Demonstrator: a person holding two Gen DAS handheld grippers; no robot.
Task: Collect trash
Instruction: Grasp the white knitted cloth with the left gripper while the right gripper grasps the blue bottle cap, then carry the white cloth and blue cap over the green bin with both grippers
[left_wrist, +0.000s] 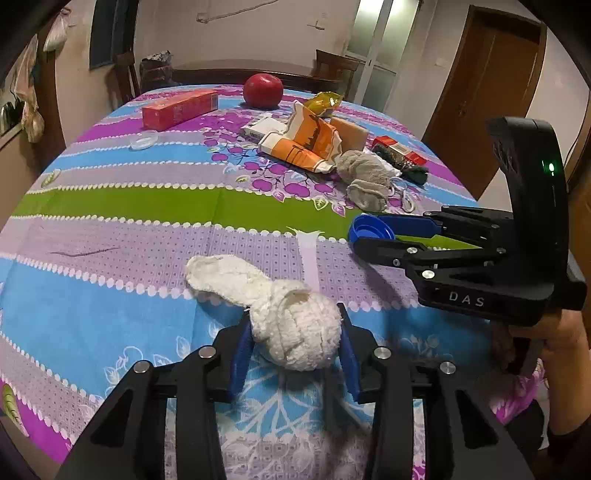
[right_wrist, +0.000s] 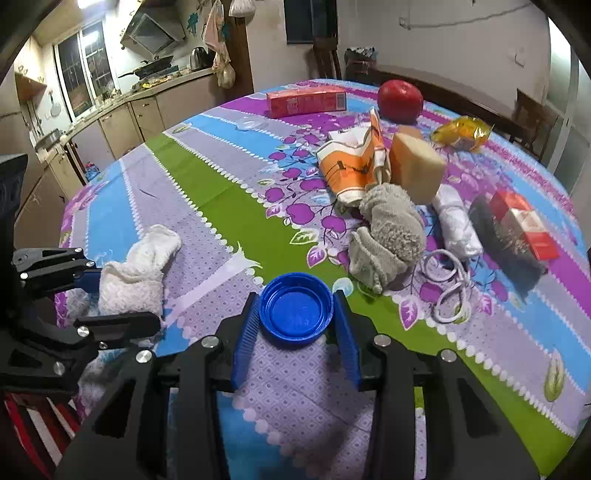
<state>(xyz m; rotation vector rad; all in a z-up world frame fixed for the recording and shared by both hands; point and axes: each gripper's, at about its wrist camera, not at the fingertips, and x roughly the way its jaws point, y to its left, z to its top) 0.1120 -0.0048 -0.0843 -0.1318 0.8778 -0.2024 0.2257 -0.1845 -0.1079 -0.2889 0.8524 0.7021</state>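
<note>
The white sock's (left_wrist: 291, 325) near end drops out of sight behind the left hand-held gripper (left_wrist: 293, 350), and the person's hand (left_wrist: 554, 347) is cut off by the left wrist view's right edge. In the right wrist view the dark item (right_wrist: 506, 240) under the red-and-white pack (right_wrist: 524, 225) is smeared with blur, and the bench's (right_wrist: 236, 206) near edge hides beneath the gripper frame.

Kitchen counter (right_wrist: 122, 99) under window (right_wrist: 86, 62), brown door (left_wrist: 491, 92), wooden chairs (left_wrist: 332, 68).

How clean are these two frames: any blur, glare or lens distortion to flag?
Left wrist view: heavy fisheye bowing of the table, black vignette corners, white sock sharp. Right wrist view: same bowing, glare from the window, soft smear on the red packet, blue cap crisp.
</note>
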